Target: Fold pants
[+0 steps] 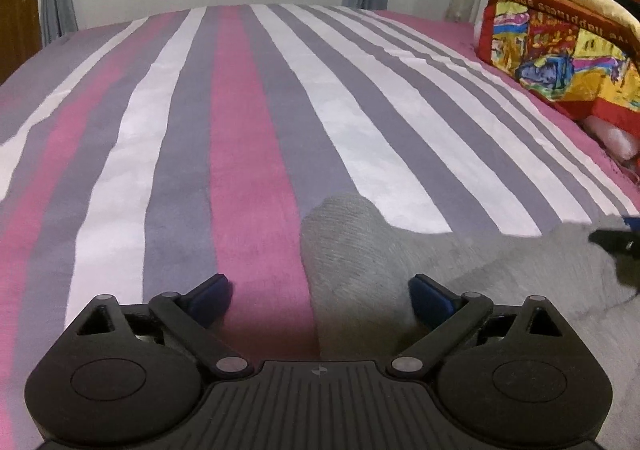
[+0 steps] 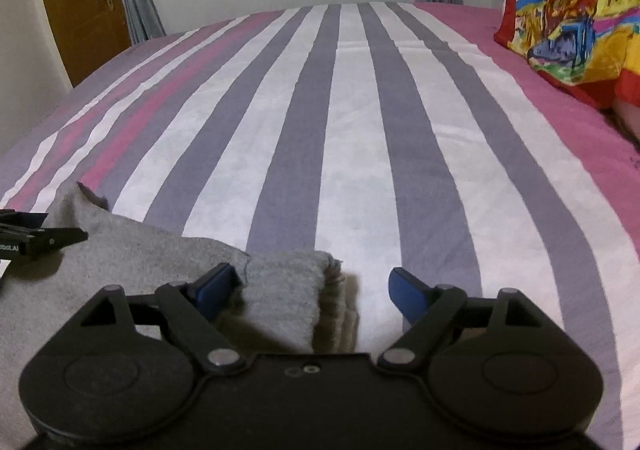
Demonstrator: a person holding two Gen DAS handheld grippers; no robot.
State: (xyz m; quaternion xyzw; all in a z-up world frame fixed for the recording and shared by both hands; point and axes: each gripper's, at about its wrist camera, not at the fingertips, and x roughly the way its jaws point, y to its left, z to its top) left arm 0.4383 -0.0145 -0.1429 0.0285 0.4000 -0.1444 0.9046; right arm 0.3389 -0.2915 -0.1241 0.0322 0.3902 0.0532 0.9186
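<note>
Left claw: your left claw (image 1: 320, 296) stands spread wide with nothing gripped; the left end of the grey pants (image 1: 360, 262) lies between its blue pads (image 1: 430, 296), nearer the right-hand pad, and I cannot tell whether that pad touches the cloth.
Right claw: your right claw (image 2: 312, 292) is also wide apart and holds nothing; the folded right end of the pants, with stacked layers showing at its edge, lies between the pads, closer to the left-hand one.
Pants: the grey pants lie on the striped bed cover (image 1: 248, 121) at its near edge, just under both claws.
Long axis: it runs crosswise, from one claw to the other, across the stripes rather than along them.
Nearer hand: each hand has its own end of the pants; neither is better placed for the middle.
Judgement: the next fold likely turns on that crosswise lie.
Far from pants: a bright printed quilt (image 1: 560, 33) sits well apart, at the far right of the bed.
</note>
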